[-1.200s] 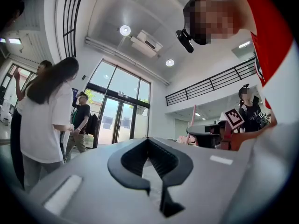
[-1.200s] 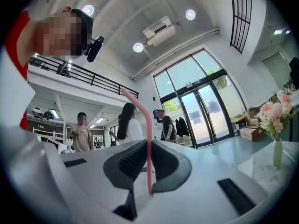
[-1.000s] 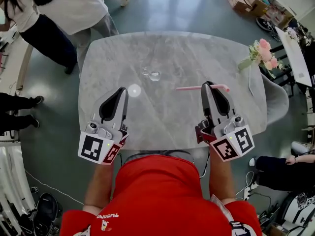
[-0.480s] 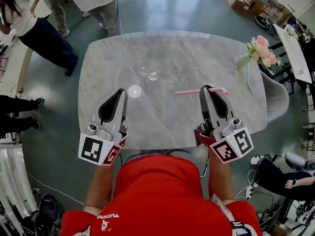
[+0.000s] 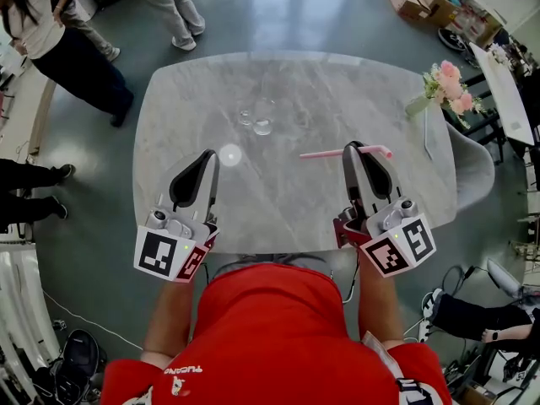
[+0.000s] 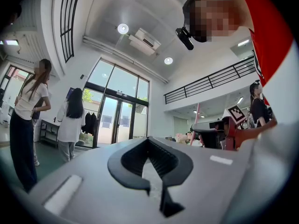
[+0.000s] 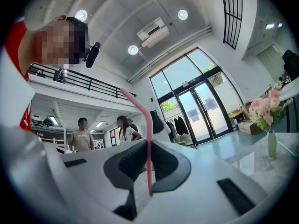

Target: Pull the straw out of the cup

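A pink bendy straw hangs level above the marble table, free of the cup. My right gripper is shut on it near its bent end. In the right gripper view the straw runs upright between the black pads. The clear cup stands at the table's middle, well to the far left of the straw. My left gripper is level over the table's near left, shut with nothing in it; in the left gripper view its pads meet at the tip.
A vase of pink flowers stands at the table's far right edge and shows in the right gripper view as flowers. A bright light spot lies beside the left gripper. People stand beyond the far left corner.
Both grippers and the straw stay where they were. The people beyond the table's far left corner have walked further away.
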`<act>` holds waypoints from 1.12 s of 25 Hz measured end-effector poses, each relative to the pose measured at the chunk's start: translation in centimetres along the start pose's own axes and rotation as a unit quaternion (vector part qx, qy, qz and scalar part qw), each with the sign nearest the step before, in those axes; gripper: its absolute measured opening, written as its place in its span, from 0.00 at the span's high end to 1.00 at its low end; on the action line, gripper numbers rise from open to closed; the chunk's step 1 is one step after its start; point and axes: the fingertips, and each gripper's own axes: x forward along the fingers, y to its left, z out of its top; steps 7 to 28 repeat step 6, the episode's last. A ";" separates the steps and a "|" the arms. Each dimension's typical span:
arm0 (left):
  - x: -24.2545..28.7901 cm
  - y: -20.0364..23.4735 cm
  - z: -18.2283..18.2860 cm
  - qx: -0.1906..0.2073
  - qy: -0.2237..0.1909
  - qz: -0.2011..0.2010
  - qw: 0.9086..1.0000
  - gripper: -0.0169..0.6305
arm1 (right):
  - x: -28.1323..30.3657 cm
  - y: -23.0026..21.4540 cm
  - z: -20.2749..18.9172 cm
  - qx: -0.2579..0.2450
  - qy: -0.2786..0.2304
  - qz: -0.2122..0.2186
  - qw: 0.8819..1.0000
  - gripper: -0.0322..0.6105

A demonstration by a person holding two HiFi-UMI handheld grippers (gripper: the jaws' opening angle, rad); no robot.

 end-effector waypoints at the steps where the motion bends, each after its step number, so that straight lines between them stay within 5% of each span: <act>1: 0.0 0.0 0.0 0.000 0.000 0.000 1.000 0.97 | 0.0 0.0 0.0 0.000 0.000 0.000 1.000 0.92; 28: -0.2 -0.1 -0.1 -0.001 -0.001 0.000 1.000 0.97 | 0.0 0.1 -0.1 -0.001 0.002 0.001 1.000 0.92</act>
